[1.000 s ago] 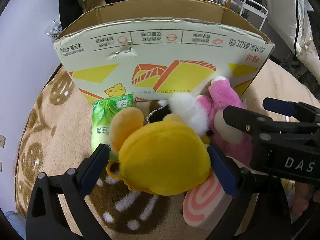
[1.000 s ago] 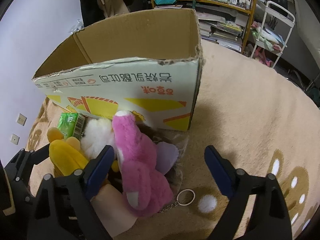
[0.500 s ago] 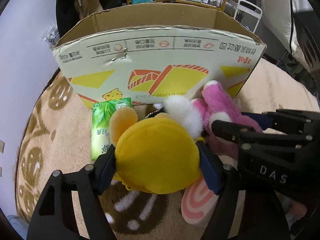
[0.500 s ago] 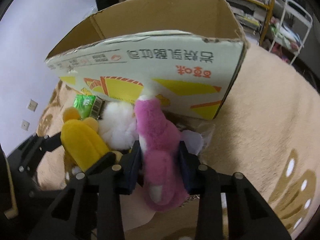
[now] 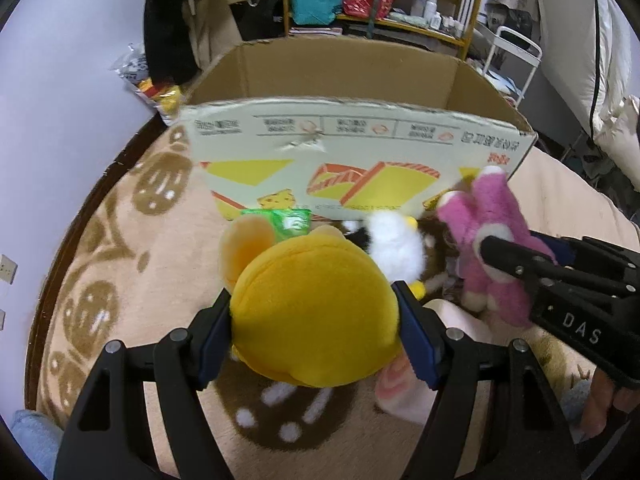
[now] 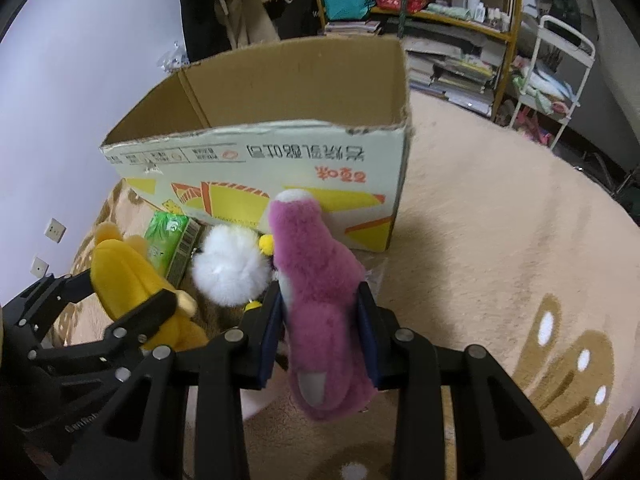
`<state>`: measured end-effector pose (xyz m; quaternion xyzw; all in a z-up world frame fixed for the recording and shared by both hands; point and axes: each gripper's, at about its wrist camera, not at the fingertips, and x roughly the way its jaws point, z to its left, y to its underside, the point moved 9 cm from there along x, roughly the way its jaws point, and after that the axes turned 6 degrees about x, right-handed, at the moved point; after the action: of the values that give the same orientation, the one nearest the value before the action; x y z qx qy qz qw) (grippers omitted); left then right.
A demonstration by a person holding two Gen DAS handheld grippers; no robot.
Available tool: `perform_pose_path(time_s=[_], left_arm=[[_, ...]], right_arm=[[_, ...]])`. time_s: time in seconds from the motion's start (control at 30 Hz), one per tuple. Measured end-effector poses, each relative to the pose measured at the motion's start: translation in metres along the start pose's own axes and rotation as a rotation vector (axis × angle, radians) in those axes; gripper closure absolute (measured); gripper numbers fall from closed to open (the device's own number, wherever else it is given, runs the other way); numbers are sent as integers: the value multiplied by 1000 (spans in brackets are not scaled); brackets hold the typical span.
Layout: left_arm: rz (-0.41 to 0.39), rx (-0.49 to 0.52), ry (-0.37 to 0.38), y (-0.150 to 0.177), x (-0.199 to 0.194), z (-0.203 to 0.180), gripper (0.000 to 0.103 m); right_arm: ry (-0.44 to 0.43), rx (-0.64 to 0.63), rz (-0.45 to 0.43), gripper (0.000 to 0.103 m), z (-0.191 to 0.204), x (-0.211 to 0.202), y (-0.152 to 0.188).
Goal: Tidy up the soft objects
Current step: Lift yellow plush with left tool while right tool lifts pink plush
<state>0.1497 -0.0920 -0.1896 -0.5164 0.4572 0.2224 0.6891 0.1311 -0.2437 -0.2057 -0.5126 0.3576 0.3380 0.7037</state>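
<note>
Your left gripper clamps the round yellow plush toy, your right gripper squeezes the pink furry plush, both before the open printed cardboard box; lift too low and they'll snag its rim.

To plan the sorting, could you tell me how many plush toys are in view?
3: yellow plush in the left gripper, pink plush in the right gripper, white fluffy one between them. Others may be hidden.
</note>
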Motion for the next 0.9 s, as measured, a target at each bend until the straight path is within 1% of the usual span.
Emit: perform_pose_path(time_s=[0.17,0.37,0.47,0.57,0.7,0.77,0.9], left_arm=[[-28,-19,-25,1,-15,12,30],[-101,-26,-76,-5,-43,28,30],[-135,-37,-94,-7,-57,36,30],[-172,-35,-112,-10,-73,42,30],[-235,-33,-146,-19,-97,51,30],[-269,-45,-148,-23,-107,56,30],[-369,-60,-150,-35,-131,65,29]], right_arm=[[24,-8,-86,66,4,-19,-6],[31,-12,-214,66,12,-52,-15],[25,-10,-285,66,16,-70,-20],[8,-2,-338,66,20,-84,-23],[-8,-11,-418,66,25,-105,-28],[-13,-16,-454,66,26,-114,-31],[-14,-23,-538,66,30,-133,-38]])
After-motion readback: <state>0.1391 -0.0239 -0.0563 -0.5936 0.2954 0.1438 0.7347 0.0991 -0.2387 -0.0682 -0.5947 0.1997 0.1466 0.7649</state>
